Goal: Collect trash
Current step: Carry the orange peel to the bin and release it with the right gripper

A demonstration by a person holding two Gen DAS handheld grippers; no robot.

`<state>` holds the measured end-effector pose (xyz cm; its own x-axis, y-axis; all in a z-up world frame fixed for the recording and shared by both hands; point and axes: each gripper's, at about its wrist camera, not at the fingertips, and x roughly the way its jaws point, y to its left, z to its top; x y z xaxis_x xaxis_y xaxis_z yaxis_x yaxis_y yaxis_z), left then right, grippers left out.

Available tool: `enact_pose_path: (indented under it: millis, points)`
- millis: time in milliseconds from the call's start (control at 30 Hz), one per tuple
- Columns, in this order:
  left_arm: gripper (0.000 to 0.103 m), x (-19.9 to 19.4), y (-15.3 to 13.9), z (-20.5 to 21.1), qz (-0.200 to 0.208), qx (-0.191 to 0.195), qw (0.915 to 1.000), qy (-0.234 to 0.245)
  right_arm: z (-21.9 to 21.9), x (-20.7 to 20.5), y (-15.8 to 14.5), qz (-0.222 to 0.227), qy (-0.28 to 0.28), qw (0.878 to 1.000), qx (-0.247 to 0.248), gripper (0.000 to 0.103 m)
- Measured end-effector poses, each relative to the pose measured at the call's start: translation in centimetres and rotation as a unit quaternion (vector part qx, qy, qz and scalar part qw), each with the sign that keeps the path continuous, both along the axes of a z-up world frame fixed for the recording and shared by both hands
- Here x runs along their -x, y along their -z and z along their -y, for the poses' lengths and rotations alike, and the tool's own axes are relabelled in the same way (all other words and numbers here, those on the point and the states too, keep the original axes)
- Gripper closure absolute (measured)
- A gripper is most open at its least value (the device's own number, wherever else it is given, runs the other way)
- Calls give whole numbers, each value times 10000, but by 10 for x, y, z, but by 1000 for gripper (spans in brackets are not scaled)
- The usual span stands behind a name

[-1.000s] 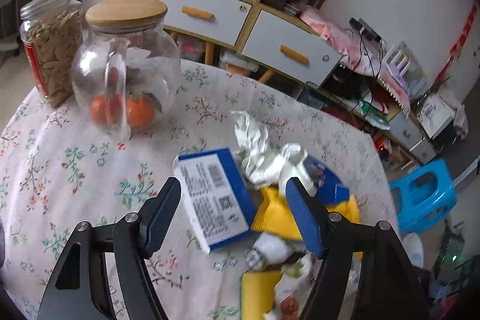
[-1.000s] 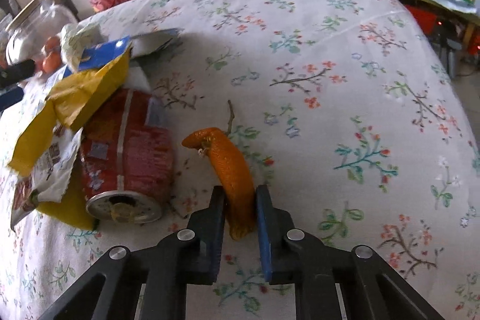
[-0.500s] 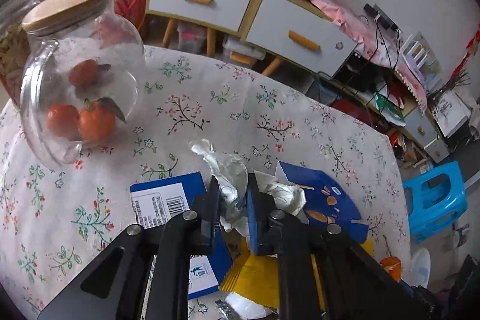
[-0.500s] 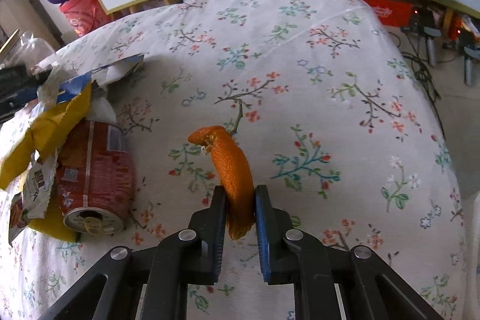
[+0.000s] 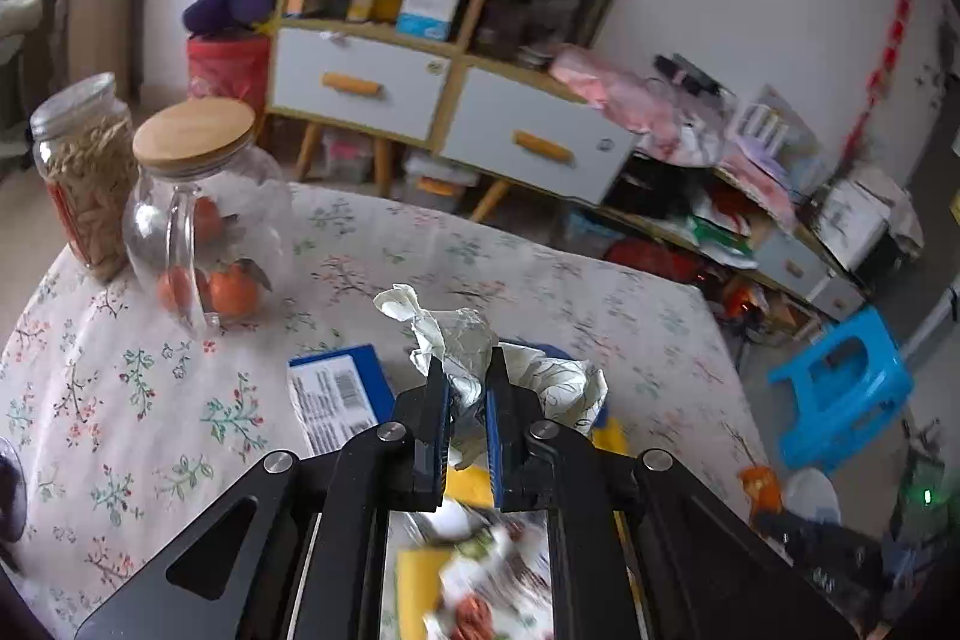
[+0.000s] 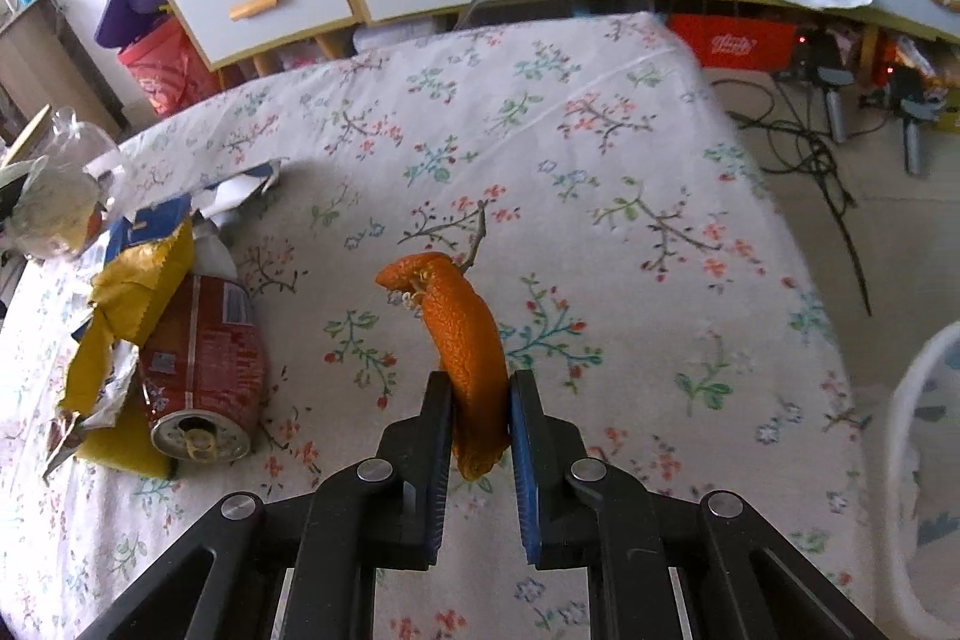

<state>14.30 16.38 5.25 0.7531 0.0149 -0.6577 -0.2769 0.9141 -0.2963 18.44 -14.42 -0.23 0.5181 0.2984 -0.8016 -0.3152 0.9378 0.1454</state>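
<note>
My left gripper point(image 5: 467, 377) is shut on a crumpled silvery-white wrapper point(image 5: 447, 334), lifted above the table. Below it lie a blue-and-white box point(image 5: 336, 391) and yellow packaging point(image 5: 420, 574), blurred. My right gripper point(image 6: 479, 383) is shut on a curled orange peel point(image 6: 459, 334), held clear of the floral tablecloth point(image 6: 600, 196). To its left in the right wrist view lie a crushed red can point(image 6: 201, 382), a yellow wrapper point(image 6: 132, 292) and torn blue packaging point(image 6: 150, 220). The held wrapper point(image 6: 51, 208) shows at that view's left edge.
A lidded glass jar with oranges point(image 5: 204, 220) and a jar of dry food point(image 5: 87, 184) stand at the table's far left. A white basket rim point(image 6: 924, 460) shows beside the table at right. A drawer cabinet point(image 5: 444, 112), a blue stool point(image 5: 840, 388) and floor cables point(image 6: 810, 148) lie beyond.
My left gripper closed on the crumpled wrapper and lifted it off the pile. My right gripper rose and shifted toward the table's right edge with the peel still held.
</note>
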Motion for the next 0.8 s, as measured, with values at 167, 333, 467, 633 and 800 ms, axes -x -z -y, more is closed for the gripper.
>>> enact_pose_path:
  millis: [167, 333, 467, 633, 800]
  points:
    - [93, 14, -9, 27, -29, -72, 9993, 365, 20, 11, -12, 101, 156, 9998, -39, 87]
    - [93, 20, -9, 64, -113, -70, 9966, 816, 44, 20, -21, 188, 320, 9993, -47, 87]
    - [93, 18, -5, 99, -173, -51, 9930, 1165, 70, 28, -27, 233, 518, 9984, -81, 87]
    - [93, 12, 3, 143, -269, -41, 9870, 1586, 103, 37, -35, 281, 757, 9967, -114, 88]
    - [93, 10, 11, 174, -336, -16, 9824, 1837, 136, 43, -36, 208, 959, 9950, -186, 93]
